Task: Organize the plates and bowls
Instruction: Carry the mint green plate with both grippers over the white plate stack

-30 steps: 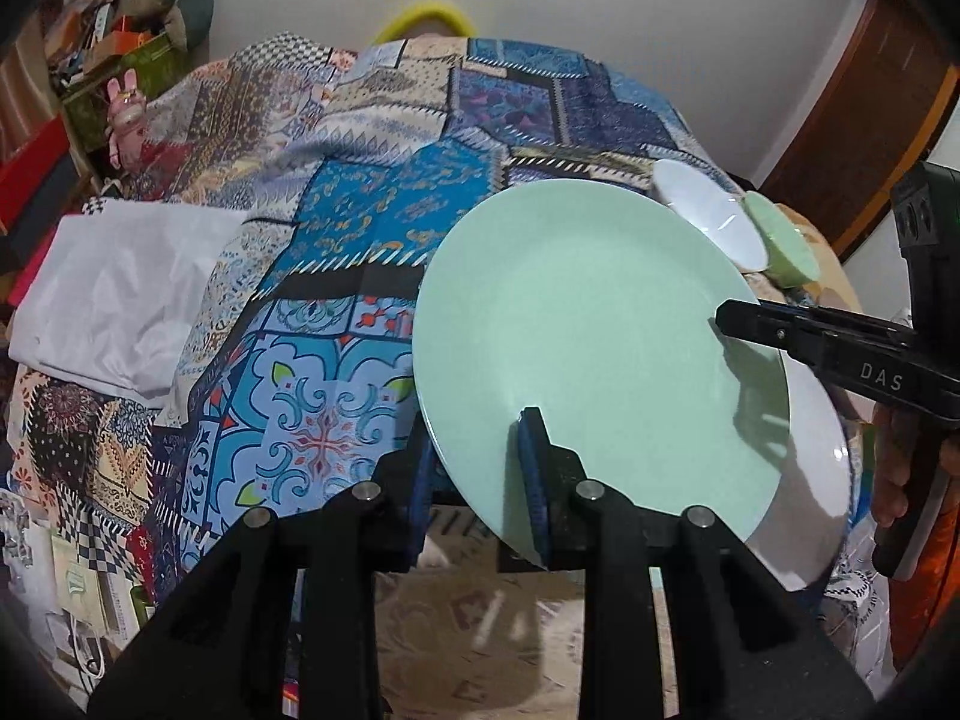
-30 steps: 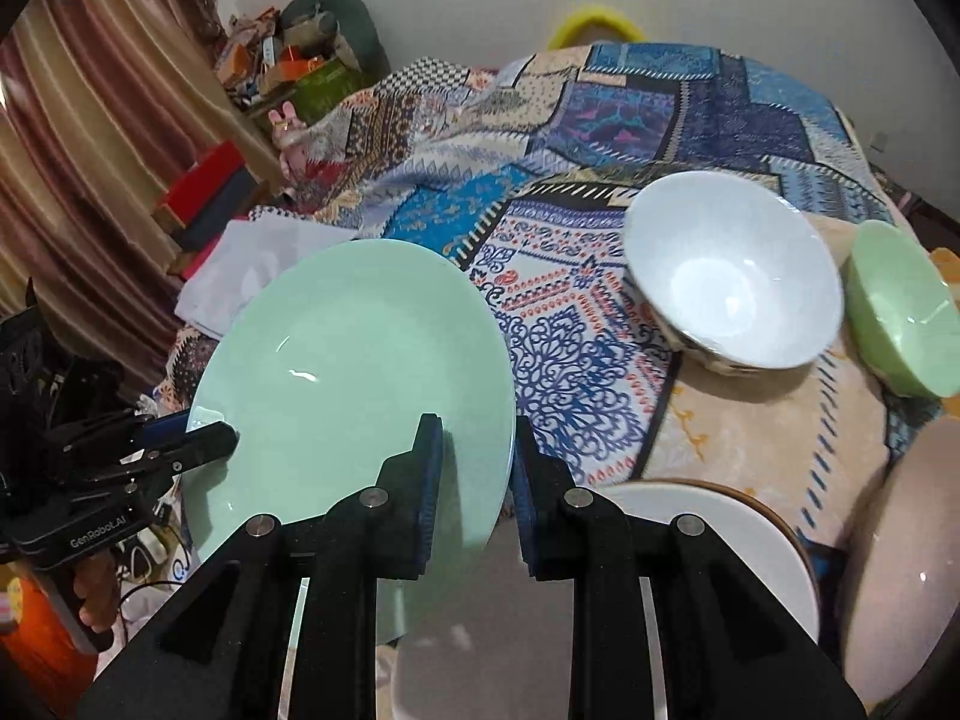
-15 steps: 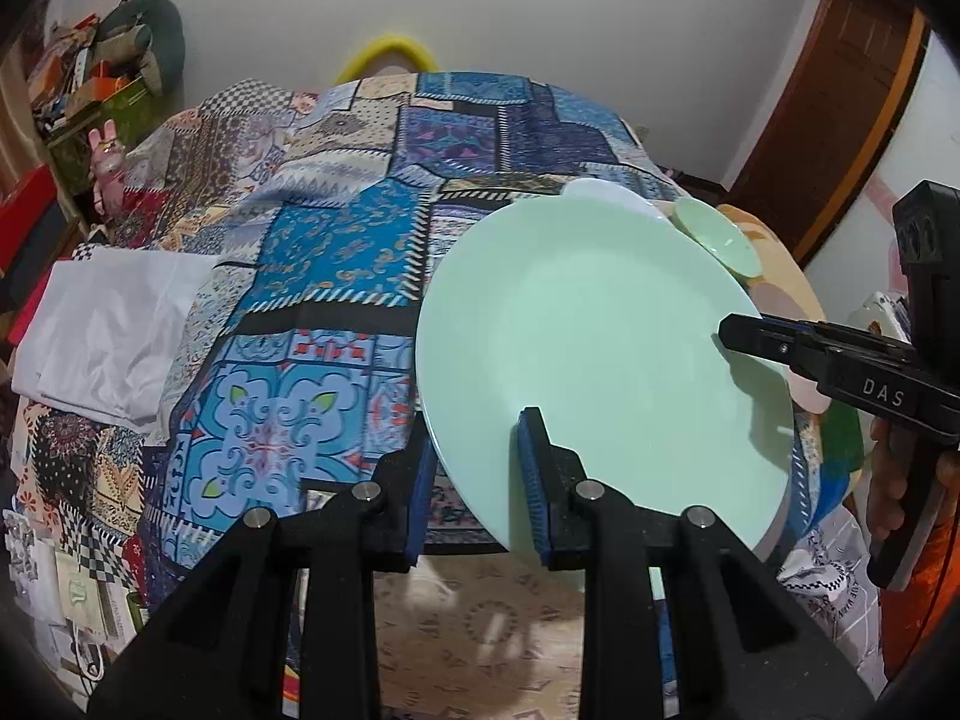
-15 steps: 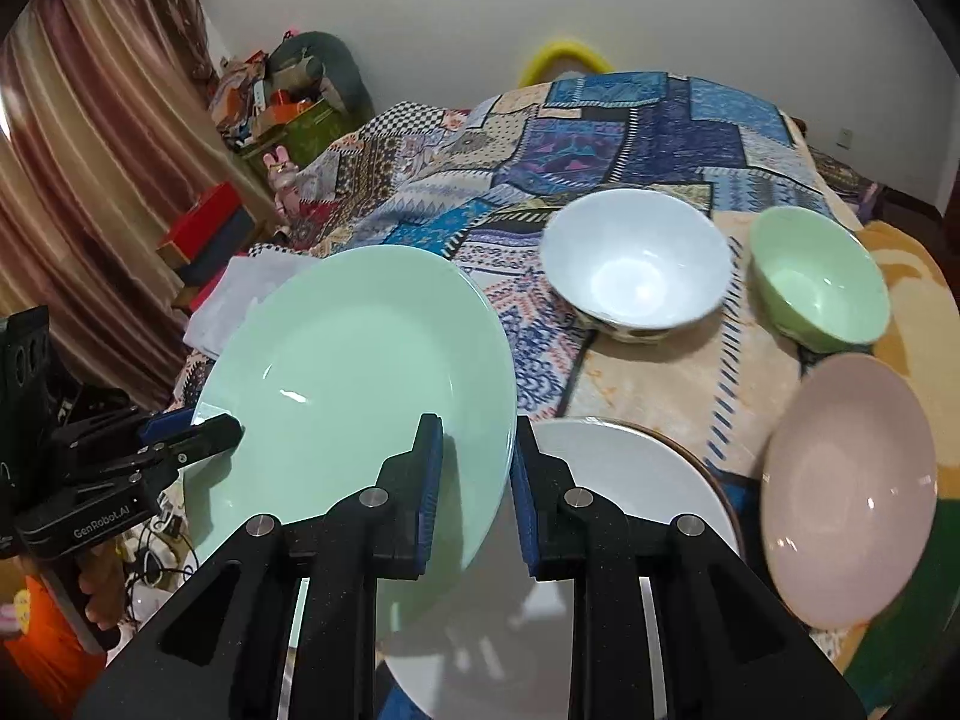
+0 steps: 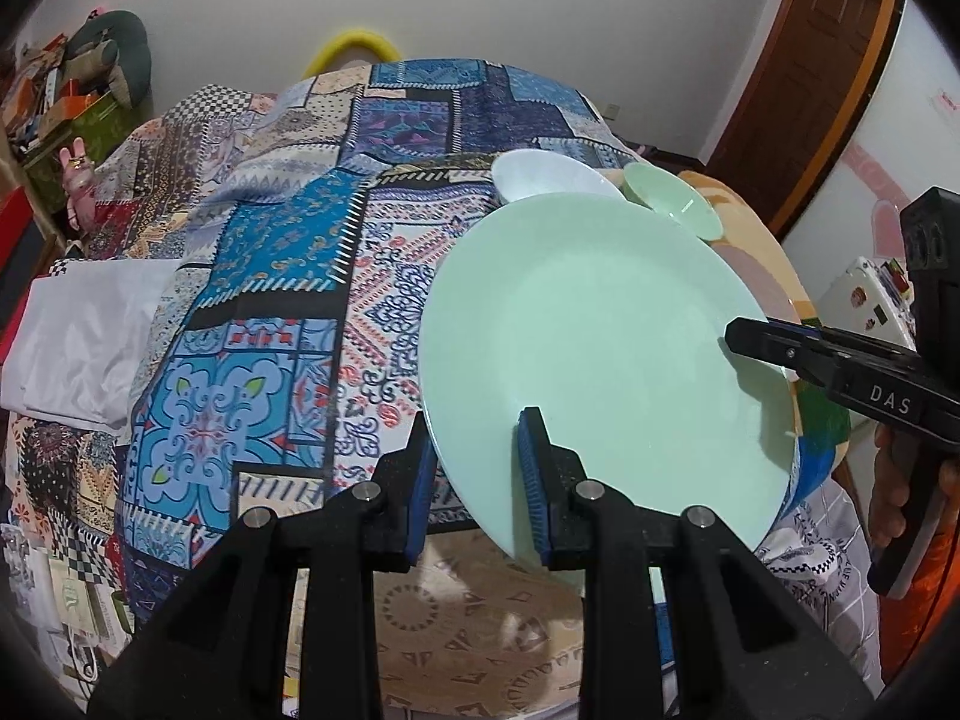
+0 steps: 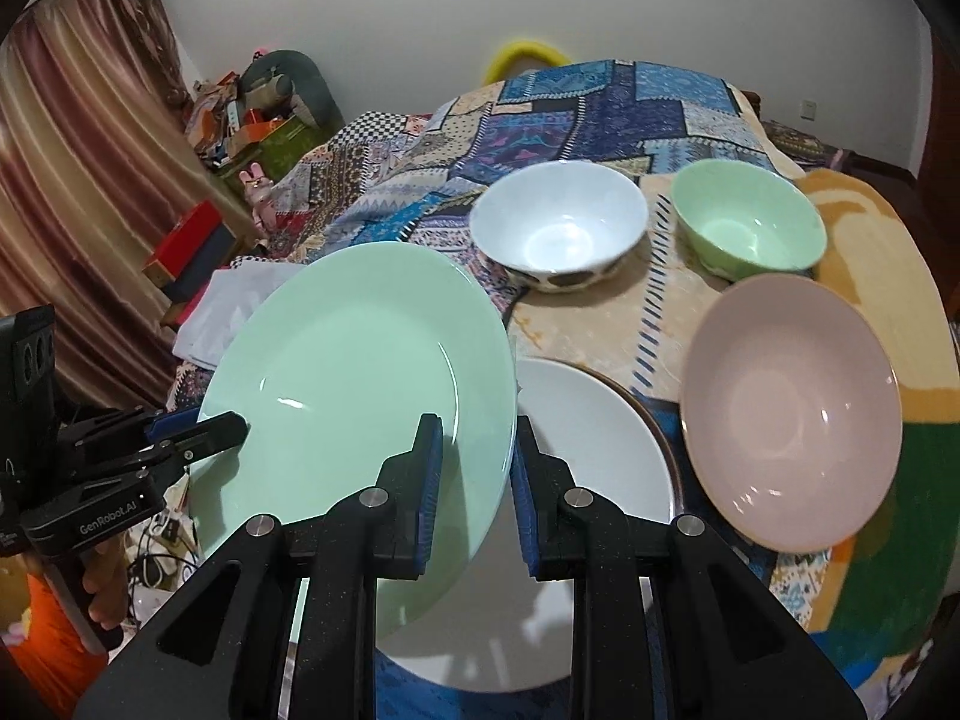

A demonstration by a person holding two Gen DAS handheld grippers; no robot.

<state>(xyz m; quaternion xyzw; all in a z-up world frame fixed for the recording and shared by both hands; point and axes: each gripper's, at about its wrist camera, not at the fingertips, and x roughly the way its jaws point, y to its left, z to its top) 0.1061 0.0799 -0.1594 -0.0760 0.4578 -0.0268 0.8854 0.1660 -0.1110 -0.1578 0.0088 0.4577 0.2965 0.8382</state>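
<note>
Plate, pale green [image 6: 360,372]: rigid, glazed, slippery, breakable; judged moderately heavy. Held tilted above the bed's patchwork cover [image 5: 288,252], left of white plate [image 6: 594,450]. Left gripper [image 5: 474,468] and right gripper [image 6: 474,480] each pinch opposite rims; rim is the sensible hold.

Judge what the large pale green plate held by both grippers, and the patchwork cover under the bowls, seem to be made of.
Large pale green plate: probably glazed ceramic or opal glass; smooth, glossy, with sharp light glints and a thin rigid rim. Melamine cannot be ruled out.
Patchwork cover: printed woven fabric, likely cotton; matt, and it drapes and wrinkles.
</note>
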